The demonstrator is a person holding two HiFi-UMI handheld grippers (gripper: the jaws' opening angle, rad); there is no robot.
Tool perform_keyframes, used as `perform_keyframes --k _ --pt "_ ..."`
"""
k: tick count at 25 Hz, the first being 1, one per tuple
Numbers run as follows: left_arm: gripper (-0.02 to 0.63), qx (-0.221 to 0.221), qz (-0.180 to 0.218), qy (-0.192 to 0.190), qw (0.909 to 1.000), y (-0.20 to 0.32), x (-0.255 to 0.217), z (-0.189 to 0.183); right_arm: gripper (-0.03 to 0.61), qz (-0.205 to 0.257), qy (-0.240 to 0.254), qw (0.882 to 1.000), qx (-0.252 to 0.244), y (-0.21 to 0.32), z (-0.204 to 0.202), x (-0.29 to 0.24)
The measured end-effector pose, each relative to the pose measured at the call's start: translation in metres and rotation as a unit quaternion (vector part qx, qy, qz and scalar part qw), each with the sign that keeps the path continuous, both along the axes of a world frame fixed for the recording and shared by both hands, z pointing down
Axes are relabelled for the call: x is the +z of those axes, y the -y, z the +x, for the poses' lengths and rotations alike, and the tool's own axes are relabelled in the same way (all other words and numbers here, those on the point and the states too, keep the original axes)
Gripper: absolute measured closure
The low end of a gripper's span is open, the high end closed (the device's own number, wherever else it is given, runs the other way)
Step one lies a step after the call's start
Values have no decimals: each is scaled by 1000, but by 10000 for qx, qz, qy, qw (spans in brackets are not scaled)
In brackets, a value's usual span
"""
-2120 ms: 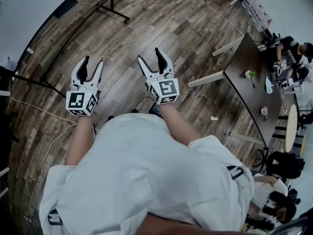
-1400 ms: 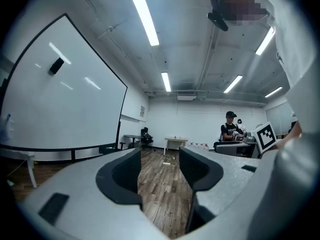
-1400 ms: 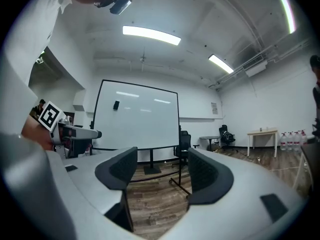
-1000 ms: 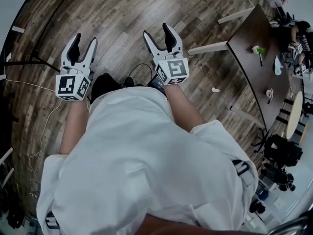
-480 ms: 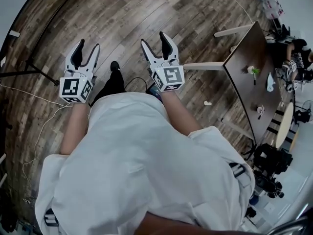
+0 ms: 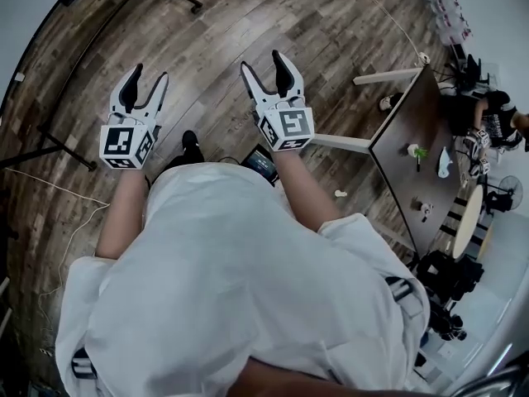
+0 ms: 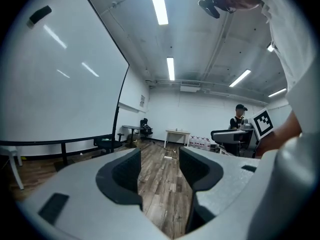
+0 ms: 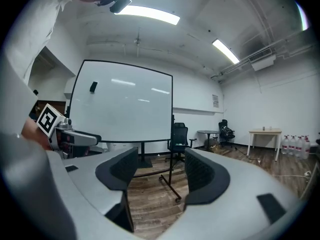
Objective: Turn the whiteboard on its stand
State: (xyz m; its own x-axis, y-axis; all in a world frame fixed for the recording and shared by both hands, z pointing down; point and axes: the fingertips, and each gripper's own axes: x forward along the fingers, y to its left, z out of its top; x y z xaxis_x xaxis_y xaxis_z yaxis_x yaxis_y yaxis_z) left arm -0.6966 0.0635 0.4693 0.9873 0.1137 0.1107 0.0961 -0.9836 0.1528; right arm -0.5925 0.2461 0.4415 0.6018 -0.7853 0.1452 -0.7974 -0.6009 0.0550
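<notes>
While the left gripper (image 6: 149, 74) and right gripper (image 6: 263, 63) hang spread and empty, the whiteboard (image 8: 122, 101) stands far ahead. A chair (image 8: 179, 136) sits at its right.

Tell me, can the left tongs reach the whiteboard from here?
Probably not yet. The left tongs are open and empty, and the whiteboard stands off to their side across the floor; nothing blocks the way.

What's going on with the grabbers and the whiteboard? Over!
Left gripper open, empty. Right gripper open, empty. Whiteboard ahead, untouched. Black chair beside its stand.
</notes>
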Motion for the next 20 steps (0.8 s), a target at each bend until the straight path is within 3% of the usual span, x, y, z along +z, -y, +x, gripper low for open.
perform_keyframes --k 11,16,20 --pt "393 266 -119 -13 9996 28 3 106 295 -141 89 9994 288 18 87 4" --pt "393 239 -272 116 9993 38 14 163 298 15 264 9993 275 26 146 17" --pt "392 68 -138 128 9998 47 10 227 299 149 286 9995 -14 41 208 18"
